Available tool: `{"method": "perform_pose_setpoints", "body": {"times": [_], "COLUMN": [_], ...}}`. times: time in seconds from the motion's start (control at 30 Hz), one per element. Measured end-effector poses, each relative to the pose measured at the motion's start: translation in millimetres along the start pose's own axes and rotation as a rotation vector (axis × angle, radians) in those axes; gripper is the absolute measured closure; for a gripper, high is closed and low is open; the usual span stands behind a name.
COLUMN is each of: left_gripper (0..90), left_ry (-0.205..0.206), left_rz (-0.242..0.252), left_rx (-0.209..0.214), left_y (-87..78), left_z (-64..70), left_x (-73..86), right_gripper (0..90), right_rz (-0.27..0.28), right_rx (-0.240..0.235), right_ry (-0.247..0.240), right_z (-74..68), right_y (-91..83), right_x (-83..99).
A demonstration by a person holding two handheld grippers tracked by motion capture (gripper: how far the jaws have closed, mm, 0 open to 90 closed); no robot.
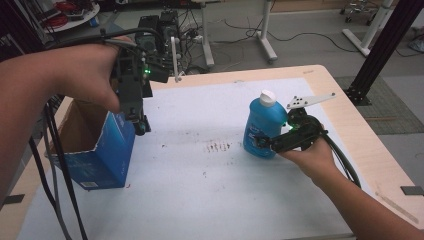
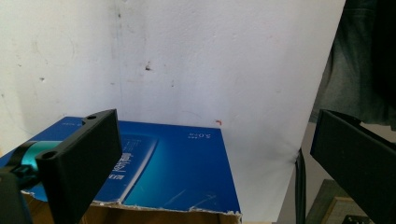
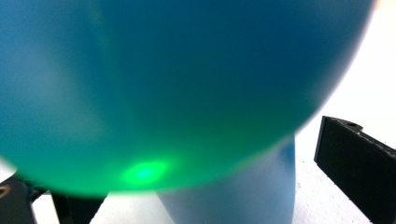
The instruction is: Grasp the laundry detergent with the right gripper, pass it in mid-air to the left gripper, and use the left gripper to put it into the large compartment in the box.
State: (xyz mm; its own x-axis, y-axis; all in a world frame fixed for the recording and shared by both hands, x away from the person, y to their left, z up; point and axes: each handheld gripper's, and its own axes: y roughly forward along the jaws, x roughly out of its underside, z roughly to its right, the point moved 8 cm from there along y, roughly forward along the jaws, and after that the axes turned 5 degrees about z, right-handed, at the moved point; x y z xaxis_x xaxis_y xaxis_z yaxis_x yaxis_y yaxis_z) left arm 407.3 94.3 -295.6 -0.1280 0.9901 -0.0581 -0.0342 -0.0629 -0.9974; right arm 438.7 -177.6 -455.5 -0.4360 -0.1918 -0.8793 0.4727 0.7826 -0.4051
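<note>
The blue bottle [image 1: 260,127] stands between the right gripper [image 1: 265,142] jaws, which are clamped on it. The left gripper [image 1: 141,125] hangs wide above the blue box [image 1: 112,155].

Blue bottle [image 3: 154,79] a close blur, perhaps between the right gripper's [image 3: 196,205] fingers [image 3: 359,163].

Blue bottle [image 1: 260,125], seemingly white cap [image 1: 268,97]
</note>
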Motion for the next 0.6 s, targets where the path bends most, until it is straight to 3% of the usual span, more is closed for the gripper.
{"method": "perform_pose_setpoints", "body": {"times": [0.27, 0.37, 0.6], "left_gripper": [1.9, 1.9, 1.9], "left_ry": [0.000, -0.001, -0.002], "left_rz": [-0.001, -0.002, 0.000], "left_rx": [0.001, 0.001, 0.002], "left_y": [0.3, 0.4, 0.6], "left_z": [-0.6, -0.8, -0.7], "left_x": [0.9, 1.3, 1.8], "right_gripper": [5.2, 12.9, 15.6], "right_rz": [-0.001, 0.007, 0.010], "right_rx": [0.004, 0.001, 0.007], "right_ry": [-0.019, -0.026, -0.038], "right_z": [-2.1, -3.1, -3.6], "right_y": [5.2, 5.9, 5.9], "right_x": [1.1, 0.7, 0.3]}}
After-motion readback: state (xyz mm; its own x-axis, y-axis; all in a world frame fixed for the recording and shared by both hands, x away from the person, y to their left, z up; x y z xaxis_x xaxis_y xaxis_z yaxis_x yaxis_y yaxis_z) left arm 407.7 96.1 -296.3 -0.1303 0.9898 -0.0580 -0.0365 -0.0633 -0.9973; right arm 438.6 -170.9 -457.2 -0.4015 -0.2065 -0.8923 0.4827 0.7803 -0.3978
